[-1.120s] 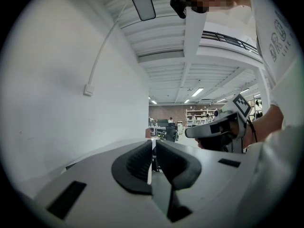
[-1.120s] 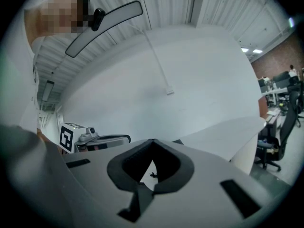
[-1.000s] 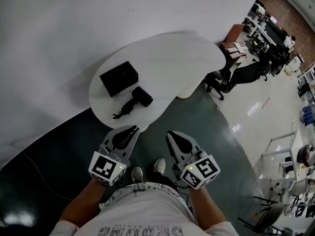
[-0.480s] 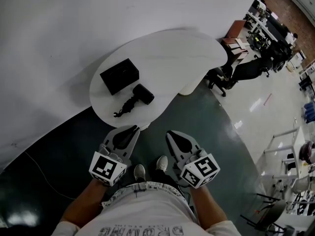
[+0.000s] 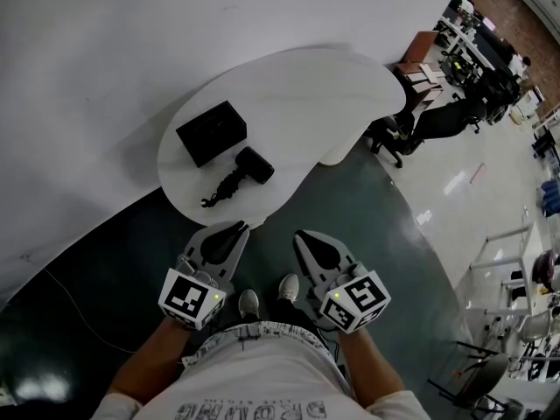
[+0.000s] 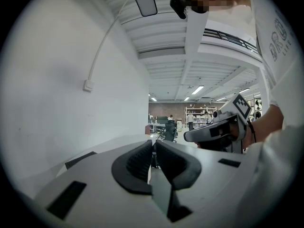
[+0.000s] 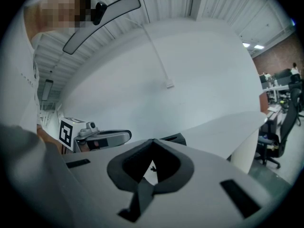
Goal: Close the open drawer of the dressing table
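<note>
The white dressing table stands against the wall, with a black box and a black hair dryer on its top. A pale part juts from under its right front edge; I cannot tell whether it is the drawer. My left gripper and right gripper hover side by side over the dark floor, just short of the table's front edge, both shut and empty. In the left gripper view the left gripper points past the table. In the right gripper view the right gripper faces the table.
A white wall runs behind the table. Black office chairs and desks stand to the right, metal racks further right. A thin cable lies on the floor at the left. The person's shoes are below the grippers.
</note>
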A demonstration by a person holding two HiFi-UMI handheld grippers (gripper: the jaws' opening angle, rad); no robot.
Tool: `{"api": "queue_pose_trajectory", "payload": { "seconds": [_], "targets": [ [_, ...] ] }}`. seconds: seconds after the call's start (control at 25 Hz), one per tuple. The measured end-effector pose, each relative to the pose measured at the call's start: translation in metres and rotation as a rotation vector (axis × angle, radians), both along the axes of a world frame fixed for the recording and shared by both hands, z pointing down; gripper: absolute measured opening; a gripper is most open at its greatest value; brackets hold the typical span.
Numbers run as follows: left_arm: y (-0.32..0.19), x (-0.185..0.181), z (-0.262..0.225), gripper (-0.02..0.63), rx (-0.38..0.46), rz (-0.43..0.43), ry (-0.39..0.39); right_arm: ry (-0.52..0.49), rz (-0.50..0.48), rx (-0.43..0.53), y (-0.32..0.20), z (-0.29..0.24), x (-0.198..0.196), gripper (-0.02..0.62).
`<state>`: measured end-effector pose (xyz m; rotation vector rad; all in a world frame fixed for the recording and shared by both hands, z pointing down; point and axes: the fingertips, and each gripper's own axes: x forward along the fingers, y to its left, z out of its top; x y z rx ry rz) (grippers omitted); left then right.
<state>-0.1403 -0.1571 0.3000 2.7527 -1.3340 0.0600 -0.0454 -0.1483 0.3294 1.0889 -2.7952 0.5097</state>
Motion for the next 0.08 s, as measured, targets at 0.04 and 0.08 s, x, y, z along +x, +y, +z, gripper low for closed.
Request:
{"api": "queue_pose_trajectory", "payload": {
  "seconds": [0.04,0.08],
  "targets": [
    [-0.0011,-0.0002,0.0003,0.04,0.0,-0.001,-0.001,0.0,-0.002,-0.001,-0.0009,0.0008,-0.0006,0.006],
    [-0.0021,-0.0004,0.0006,0.04,-0.001,-0.002,-0.001,0.0,-0.003,-0.002,-0.0018,0.0015,-0.0011,0.006]
  ]
}}
